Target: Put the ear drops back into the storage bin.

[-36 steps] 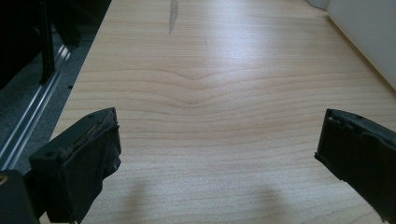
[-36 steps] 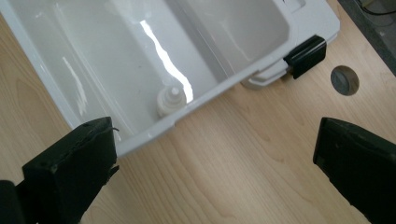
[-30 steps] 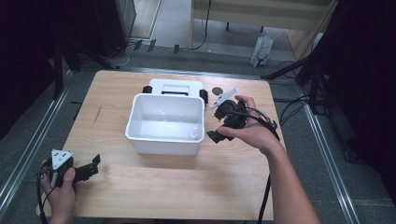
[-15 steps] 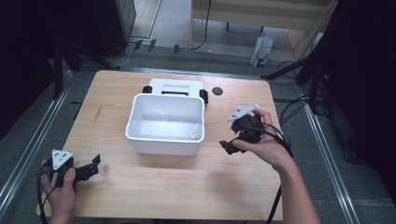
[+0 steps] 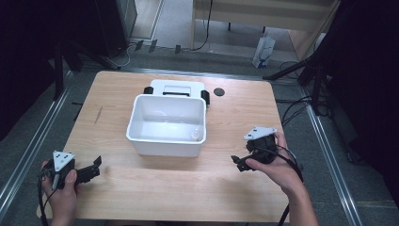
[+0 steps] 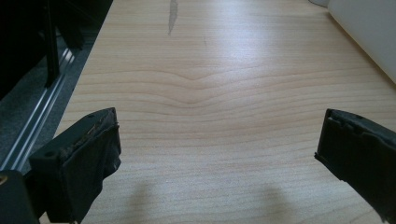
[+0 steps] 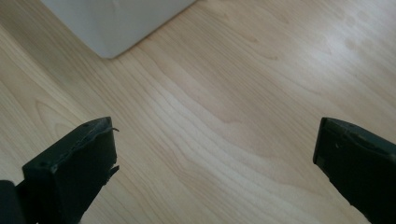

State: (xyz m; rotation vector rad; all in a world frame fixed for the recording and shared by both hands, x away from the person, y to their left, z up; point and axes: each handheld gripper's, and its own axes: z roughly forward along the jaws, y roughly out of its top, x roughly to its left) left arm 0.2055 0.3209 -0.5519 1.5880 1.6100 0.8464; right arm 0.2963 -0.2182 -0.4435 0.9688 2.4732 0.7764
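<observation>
Grippers rest low over the wooden table (image 5: pixel 155 188), one at each near corner: the left gripper (image 5: pixel 91 168) with its jaws spread wide over bare wood, the right gripper (image 5: pixel 241 162) likewise spread and holding nothing. Between them, well apart from both, a white tub (image 5: pixel 167 141) stands mid-table with a white lid (image 5: pixel 176 87) touching its far side. A small black disc (image 5: pixel 218 92) lies just right of that lid.

Left black two-jaw gripper (image 5: pixel 95 165): gripped in the person's left hand (image 5: pixel 60 188) at seven o'clock, jaws spread wide. Right black two-jaw gripper (image 5: pixel 239 162): in the right hand (image 5: pixel 275 165) at four o'clock, jaws likewise wide apart.
</observation>
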